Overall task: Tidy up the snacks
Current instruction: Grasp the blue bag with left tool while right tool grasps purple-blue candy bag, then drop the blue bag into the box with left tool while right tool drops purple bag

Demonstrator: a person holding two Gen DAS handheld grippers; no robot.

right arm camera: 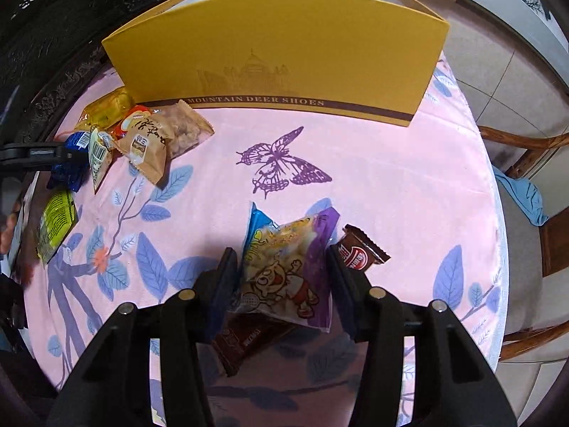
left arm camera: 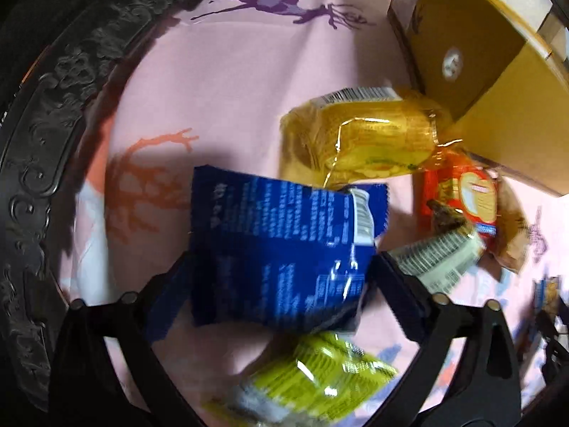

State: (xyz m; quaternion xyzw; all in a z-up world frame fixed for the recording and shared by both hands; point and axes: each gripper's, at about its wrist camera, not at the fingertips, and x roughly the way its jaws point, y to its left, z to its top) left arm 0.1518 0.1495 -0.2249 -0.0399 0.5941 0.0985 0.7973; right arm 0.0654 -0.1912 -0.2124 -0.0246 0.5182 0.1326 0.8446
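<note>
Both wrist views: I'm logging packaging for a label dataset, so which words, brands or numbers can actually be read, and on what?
"MOUNTAIN DEER SHOES": brown band on the yellow shoe box.
Brush-style Chinese characters: on the tan snack packet, not legible to me.
Small white print on the blue packet: too blurred.
Red logo on the brown candy: too small.
Green packet print: blurred.

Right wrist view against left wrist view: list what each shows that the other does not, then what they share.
Only the right wrist view shows the butterfly print, the right gripper around a cartoon snack bag, two brown wrapped bars and a wooden chair.

Only the left wrist view shows the left gripper closed on the blue packet from close up, and the purple deer print.

Both show the yellow shoe box, the blue packet, the green packet, the yellow packet and the pink tablecloth.
</note>
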